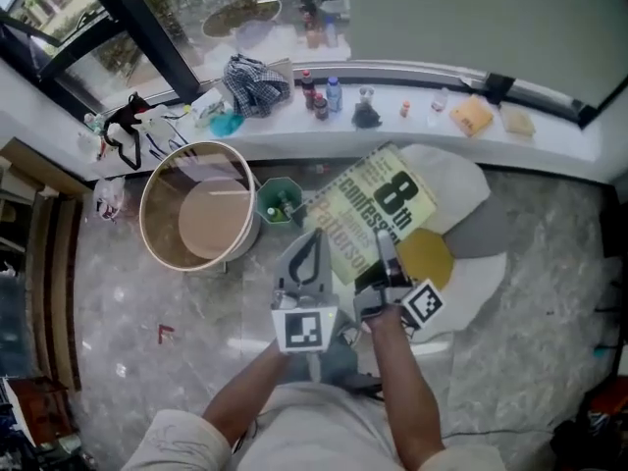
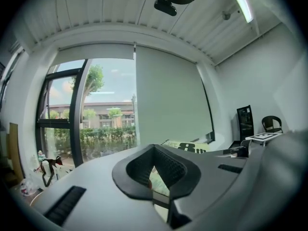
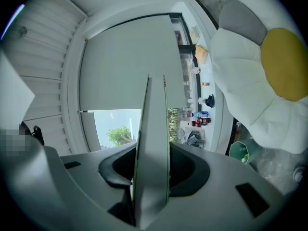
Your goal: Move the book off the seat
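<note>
The book (image 1: 368, 214), with a pale yellow-green cover and a big black "8th", hangs tilted in the air over the left part of the seat. The seat is a white flower-shaped cushion (image 1: 461, 189) with a yellow centre (image 1: 424, 255), lying on the floor. My right gripper (image 1: 385, 251) is shut on the book's near edge. In the right gripper view the book (image 3: 153, 143) runs edge-on between the pads and the cushion (image 3: 240, 66) lies beyond. My left gripper (image 1: 313, 236) hovers just left of the book, shut and holding nothing; its view shows the book (image 2: 188, 147) past the jaws.
A round wooden tub (image 1: 155, 253) stands on the marble floor to the left, with a small green bin (image 1: 282, 204) beside it. The white window sill (image 1: 412, 126) at the back carries bottles (image 1: 319, 94), a checked cloth (image 1: 257, 81) and a yellow sponge (image 1: 471, 116).
</note>
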`<state>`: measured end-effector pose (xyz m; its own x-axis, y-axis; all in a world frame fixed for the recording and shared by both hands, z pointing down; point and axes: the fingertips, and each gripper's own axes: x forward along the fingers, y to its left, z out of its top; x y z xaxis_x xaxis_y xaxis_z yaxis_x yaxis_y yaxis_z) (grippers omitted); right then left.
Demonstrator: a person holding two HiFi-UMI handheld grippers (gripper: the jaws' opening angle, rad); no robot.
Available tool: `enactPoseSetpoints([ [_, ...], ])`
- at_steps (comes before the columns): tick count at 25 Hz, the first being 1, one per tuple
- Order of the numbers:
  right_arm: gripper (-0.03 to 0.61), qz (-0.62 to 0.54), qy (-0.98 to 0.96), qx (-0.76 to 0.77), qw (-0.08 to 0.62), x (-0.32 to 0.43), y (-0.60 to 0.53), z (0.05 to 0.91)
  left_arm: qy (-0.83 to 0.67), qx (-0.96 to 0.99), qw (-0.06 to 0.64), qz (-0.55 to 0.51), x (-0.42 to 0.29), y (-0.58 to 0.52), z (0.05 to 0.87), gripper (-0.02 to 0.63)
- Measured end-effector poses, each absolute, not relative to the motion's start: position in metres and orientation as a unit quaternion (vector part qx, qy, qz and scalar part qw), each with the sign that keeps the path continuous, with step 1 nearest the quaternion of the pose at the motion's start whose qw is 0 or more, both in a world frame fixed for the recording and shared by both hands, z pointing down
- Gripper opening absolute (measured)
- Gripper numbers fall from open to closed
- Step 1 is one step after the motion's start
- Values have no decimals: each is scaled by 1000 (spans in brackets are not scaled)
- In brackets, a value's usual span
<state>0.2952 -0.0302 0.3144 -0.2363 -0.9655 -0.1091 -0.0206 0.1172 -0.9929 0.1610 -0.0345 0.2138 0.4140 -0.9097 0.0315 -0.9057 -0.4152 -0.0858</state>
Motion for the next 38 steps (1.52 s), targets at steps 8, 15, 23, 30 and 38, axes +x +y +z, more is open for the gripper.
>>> enactPoseSetpoints([
  [8,169,-494,668,-408,379,239,-51,283,601,-798,33,-29,101,-34,195,2],
  [15,169,-451,741,-385,316,137,-72,240,648,-759,38,-36,7,-39,183,2],
  [23,169,-351,820,-408,194,20,-81,214,707,-706,19,-21,-109,-38,182,2],
  [30,168,-195,875,-435,86,-69,-84,206,742,-670,12,-13,-196,-36,188,2],
  [38,168,-56,892,-449,12,-167,-86,204,769,-639,14,-17,-296,-31,193,2],
])
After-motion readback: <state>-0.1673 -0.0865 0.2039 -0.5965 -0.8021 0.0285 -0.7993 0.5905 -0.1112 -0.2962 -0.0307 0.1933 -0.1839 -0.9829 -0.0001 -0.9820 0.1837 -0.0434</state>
